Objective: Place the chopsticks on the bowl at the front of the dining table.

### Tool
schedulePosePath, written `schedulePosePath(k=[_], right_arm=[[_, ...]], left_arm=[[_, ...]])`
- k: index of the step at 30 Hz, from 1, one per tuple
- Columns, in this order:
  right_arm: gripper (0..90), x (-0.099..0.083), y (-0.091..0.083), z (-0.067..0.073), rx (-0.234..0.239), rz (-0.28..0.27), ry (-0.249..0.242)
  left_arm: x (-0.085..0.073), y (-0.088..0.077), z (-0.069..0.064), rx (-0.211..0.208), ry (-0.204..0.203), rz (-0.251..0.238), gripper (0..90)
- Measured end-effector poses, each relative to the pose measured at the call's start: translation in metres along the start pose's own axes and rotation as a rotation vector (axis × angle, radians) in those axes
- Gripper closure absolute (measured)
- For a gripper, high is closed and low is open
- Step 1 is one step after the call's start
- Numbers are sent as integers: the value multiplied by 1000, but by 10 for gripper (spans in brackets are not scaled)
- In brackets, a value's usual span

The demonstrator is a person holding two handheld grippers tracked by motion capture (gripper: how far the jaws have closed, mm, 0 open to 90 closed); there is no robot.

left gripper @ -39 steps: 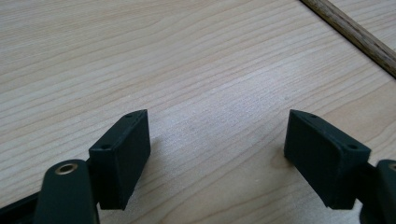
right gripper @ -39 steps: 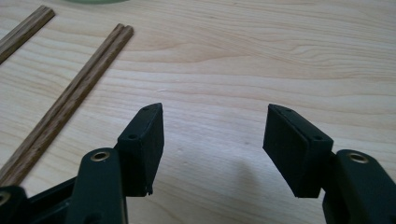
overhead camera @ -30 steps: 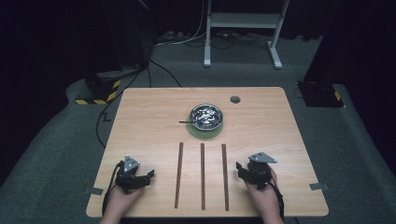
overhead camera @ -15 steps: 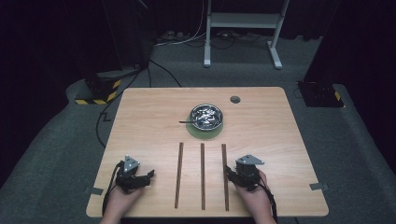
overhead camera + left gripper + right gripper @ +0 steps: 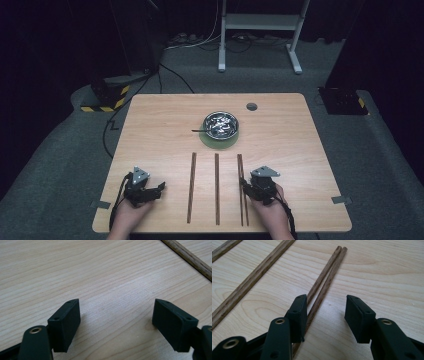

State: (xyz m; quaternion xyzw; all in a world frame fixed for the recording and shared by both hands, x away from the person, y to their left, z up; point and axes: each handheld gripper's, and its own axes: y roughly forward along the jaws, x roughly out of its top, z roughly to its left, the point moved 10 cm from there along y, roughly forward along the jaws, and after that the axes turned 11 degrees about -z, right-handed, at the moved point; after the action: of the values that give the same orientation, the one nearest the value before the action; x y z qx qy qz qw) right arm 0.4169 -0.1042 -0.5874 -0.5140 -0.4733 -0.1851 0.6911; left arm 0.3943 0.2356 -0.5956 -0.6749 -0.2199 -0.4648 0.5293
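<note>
Three lines of dark wooden sticks lie side by side on the wooden table (image 5: 160, 125): a left stick (image 5: 191, 187), a middle stick (image 5: 217, 187) and a right pair of thin sticks (image 5: 240, 167). My right gripper (image 5: 246, 186) rests at that pair. In the right gripper view its jaws (image 5: 325, 315) have just been closing. The left pad lies against the pair (image 5: 329, 272), one stick runs just inside it, and the right pad stands apart on bare wood. My left gripper (image 5: 161, 189) sits open on the table, left of the left stick, with nothing between its jaws (image 5: 116, 322).
A metal bowl (image 5: 220, 124) on a green mat (image 5: 220, 144) stands beyond the sticks, with a thin dark handle (image 5: 197, 131) poking out to its left. A round hole (image 5: 251, 106) is at the table's back right. Bare wood lies on both sides.
My right gripper has slid left onto the right pair of sticks and its jaws have narrowed. The left gripper has stayed put.
</note>
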Motion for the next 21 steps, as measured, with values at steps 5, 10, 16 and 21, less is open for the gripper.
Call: schedulePosePath(k=[5, 10, 16, 21], right_arm=[[538, 0, -1, -4, -9, 5, 10], [627, 2, -3, -1, 7, -11, 4], [685, 3, 2, 4, 7, -1, -5], [776, 2, 5, 2, -26, 8, 3]], left_arm=[[0, 0, 0, 0, 0, 0, 226], [0, 0, 0, 1, 0, 0, 226], [0, 0, 0, 0, 0, 0, 226], [0, 0, 0, 2, -1, 0, 226]])
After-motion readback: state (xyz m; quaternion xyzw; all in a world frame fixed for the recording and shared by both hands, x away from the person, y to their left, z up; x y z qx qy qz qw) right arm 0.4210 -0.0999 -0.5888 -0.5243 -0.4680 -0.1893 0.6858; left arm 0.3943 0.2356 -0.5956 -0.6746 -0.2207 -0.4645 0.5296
